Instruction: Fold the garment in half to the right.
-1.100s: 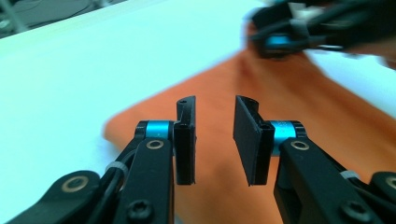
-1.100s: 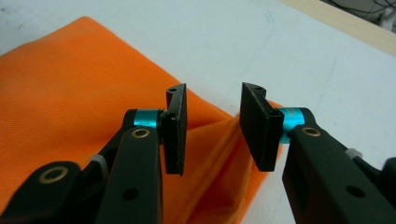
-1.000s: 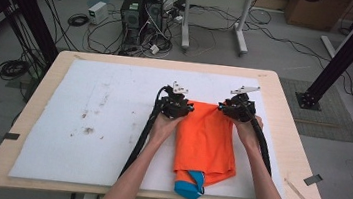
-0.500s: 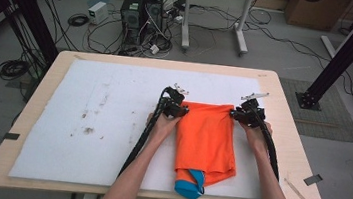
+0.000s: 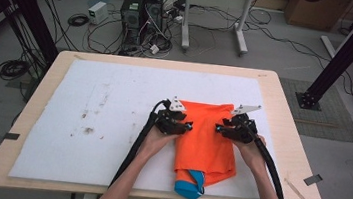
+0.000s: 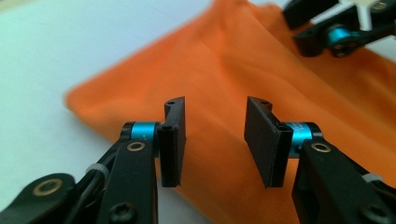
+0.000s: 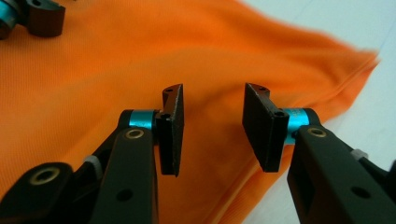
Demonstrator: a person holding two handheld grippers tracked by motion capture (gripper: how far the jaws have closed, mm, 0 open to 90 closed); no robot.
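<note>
1. Orange garment (image 5: 208, 136): folded, lying flat on the white mat (image 5: 101, 121) that covers the wooden table (image 5: 288, 117). It sits right of the mat's middle, its long axis running from the far side toward the person. A blue part (image 5: 189, 187) pokes out from under its near end.
2. Left gripper (image 5: 187, 126): at the garment's left edge, over the cloth. Jaws have just been opening and now stand apart; the left gripper view shows the orange fabric behind the gap, not pinched.
3. Right gripper (image 5: 218, 129): at the garment's right edge, facing the left one across the cloth. Jaws likewise have just been opening and stand apart, with nothing clamped.
4. Step in hand, judged: folding, between grips.
5. Next move, judged: each gripper needs to close on an edge of the garment, both at a matching place, before lifting to fold.
</note>
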